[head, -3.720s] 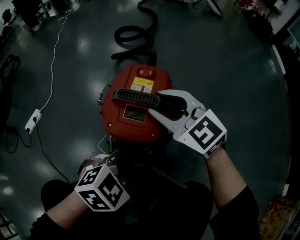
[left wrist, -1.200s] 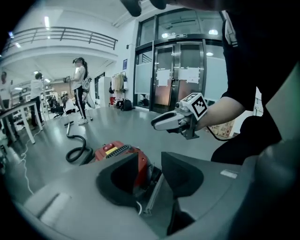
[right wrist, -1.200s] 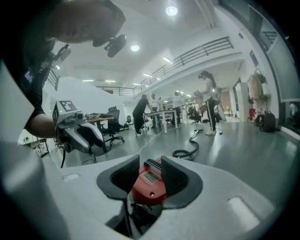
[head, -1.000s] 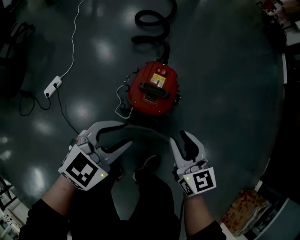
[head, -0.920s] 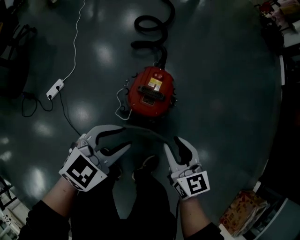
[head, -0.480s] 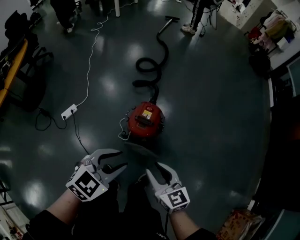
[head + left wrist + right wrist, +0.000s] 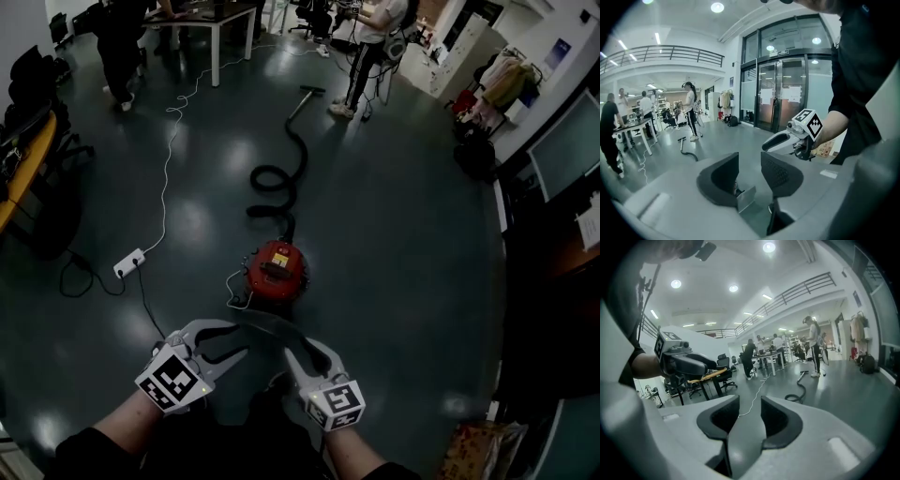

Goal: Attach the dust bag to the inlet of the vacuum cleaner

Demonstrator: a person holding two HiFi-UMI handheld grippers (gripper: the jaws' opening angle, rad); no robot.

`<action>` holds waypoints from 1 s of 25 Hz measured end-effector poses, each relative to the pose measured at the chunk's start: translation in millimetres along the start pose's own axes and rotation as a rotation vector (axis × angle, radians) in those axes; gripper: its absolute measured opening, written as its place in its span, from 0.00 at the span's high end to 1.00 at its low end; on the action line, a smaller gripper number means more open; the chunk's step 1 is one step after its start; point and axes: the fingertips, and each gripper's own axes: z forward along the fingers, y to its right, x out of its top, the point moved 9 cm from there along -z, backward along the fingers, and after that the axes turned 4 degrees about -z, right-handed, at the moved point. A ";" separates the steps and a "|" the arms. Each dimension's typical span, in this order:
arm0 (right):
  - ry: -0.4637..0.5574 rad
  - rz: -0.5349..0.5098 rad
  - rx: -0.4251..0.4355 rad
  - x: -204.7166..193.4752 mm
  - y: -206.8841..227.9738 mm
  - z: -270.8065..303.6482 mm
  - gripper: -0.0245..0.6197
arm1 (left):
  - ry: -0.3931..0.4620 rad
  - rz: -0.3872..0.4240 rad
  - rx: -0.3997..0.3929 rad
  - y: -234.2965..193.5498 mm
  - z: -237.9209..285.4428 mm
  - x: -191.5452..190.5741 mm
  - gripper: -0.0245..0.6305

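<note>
What looks like the limp, light dust bag [image 7: 266, 322], best gripped by its edge, hangs clamped in the right gripper [image 7: 304, 348], the left gripper [image 7: 238, 338] with jaws apart.

Head view high overhead, all sharing hose [image 7: 298, 150]

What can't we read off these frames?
- Vacuum cleaner: head view, too small and dim to show its inlet.
- Grey sheet: right gripper view, mostly hidden by the gripper's own body; what it is, unclear.
- Left gripper view: only the sheet's corner shows.
</note>
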 end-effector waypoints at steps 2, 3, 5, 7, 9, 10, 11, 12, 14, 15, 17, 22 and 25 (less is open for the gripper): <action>0.007 0.012 -0.042 3.3 -24.7 -1.9 0.74 | 0.024 0.007 -0.019 0.5 -23.5 -6.2 0.73; 0.014 0.018 -0.060 5.6 -37.6 -2.2 0.74 | 0.038 0.009 -0.027 0.3 -35.8 -8.5 0.73; 0.025 0.027 -0.095 10.4 -64.4 -3.8 0.74 | 0.063 0.020 -0.047 2.2 -60.4 -12.9 0.73; 0.033 0.030 -0.124 15.0 -92.6 -7.1 0.74 | 0.079 0.040 -0.071 6.9 -83.7 -19.1 0.73; 0.042 0.030 -0.133 21.1 -119.9 -9.6 0.74 | 0.090 0.052 -0.090 10.5 -104.3 -26.1 0.73; 0.047 0.026 -0.131 24.6 -132.3 -10.7 0.74 | 0.095 0.054 -0.096 12.1 -113.2 -28.7 0.73; 0.051 0.022 -0.126 28.2 -143.3 -12.4 0.74 | 0.101 0.056 -0.100 14.2 -121.2 -30.3 0.73; 0.057 0.018 -0.121 31.5 -152.6 -15.2 0.74 | 0.108 0.057 -0.102 17.2 -128.5 -30.9 0.73; 0.073 0.014 -0.113 36.1 -166.9 -23.9 0.74 | 0.121 0.063 -0.102 26.1 -140.5 -30.2 0.74; 0.080 0.013 -0.108 37.1 -172.4 -29.5 0.74 | 0.128 0.064 -0.101 31.9 -145.4 -29.4 0.74; 0.095 0.010 -0.092 36.7 -180.8 -41.5 0.74 | 0.143 0.059 -0.097 44.9 -153.3 -27.4 0.74; 0.151 0.004 -0.014 28.5 -194.3 -78.9 0.74 | 0.161 0.046 -0.077 87.7 -158.2 -21.6 0.75; 0.191 -0.003 0.035 18.2 -196.4 -116.2 0.74 | 0.159 0.008 -0.081 127.5 -148.2 -18.0 0.75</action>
